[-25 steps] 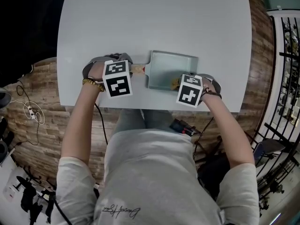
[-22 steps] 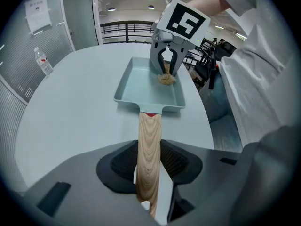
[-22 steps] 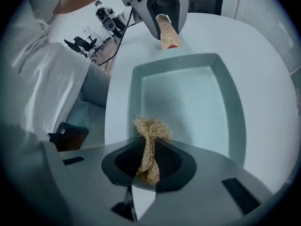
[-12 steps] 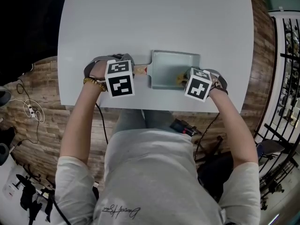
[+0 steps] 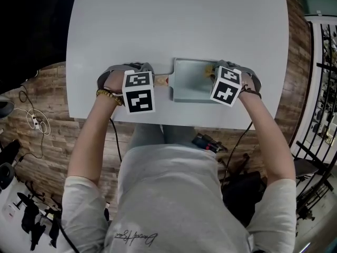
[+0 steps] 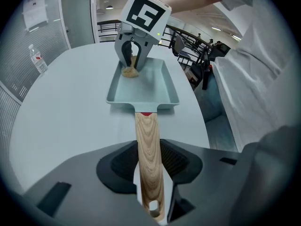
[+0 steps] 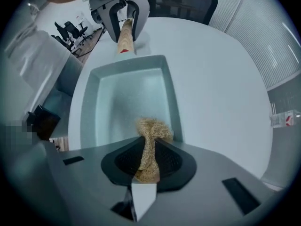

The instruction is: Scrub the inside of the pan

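Note:
A pale teal rectangular pan (image 5: 190, 83) lies on the white table, its wooden handle (image 5: 162, 80) pointing left in the head view. My left gripper (image 5: 155, 80) is shut on that handle (image 6: 148, 145), the pads pressing both its sides. My right gripper (image 5: 211, 74) points straight down into the pan's far right corner, shut on a tan fibrous scrubber (image 7: 152, 131). The scrubber's tuft rests on the pan floor (image 7: 124, 102) beside the right wall. From the left gripper view the right gripper (image 6: 132, 62) and the scrubber (image 6: 130, 71) show at the pan's far end.
The table (image 5: 158, 25) stretches wide beyond the pan; its near edge runs just below both grippers. A small water bottle (image 6: 37, 60) stands near the table's edge. Wooden floor, cables and a metal railing (image 5: 321, 78) surround the table.
My right gripper has carried the scrubber from the pan's near edge across the floor to its far right corner. The left gripper and the pan have stayed put.

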### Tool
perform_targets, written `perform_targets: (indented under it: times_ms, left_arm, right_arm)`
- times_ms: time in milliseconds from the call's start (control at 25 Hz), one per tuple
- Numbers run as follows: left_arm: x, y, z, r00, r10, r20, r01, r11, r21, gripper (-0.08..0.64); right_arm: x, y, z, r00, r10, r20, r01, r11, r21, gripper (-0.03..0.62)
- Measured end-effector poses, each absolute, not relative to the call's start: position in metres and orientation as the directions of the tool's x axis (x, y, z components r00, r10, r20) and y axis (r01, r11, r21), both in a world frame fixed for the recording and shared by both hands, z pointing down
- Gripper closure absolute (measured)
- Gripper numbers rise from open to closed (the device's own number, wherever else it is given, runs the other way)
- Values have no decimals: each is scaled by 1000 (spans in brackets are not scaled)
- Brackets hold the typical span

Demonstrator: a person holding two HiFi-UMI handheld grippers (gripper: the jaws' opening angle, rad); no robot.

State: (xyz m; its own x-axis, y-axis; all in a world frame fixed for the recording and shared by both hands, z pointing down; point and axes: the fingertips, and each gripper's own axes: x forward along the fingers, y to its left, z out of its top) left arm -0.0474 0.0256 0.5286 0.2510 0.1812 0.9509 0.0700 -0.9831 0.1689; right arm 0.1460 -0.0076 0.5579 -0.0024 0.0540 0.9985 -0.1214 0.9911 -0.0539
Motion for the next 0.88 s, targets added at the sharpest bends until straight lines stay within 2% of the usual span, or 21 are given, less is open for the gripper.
perform_targets:
  times_ms: [200,560,680,880]
  left_arm:
    - [-45,28,527,265,180,947,56,-984,172,407]
    - [-45,27,528,264,177,948,49,-984,170,405]
    - [-46,23,529,255,153,955,19,-988,153,407]
    - [-48,17,532,237,123,964,3,-992,125,408]
  right_arm:
    - [147,-18,557,3,5,1000,-73,997,-5,512]
    - [145,-26,558,-27,-198,980,50,979,199,511]
    - [146,-24,559,-27,-197,980,25,980,198,512]
    - [148,-12,561,1,-98,995,-4,995,98,512]
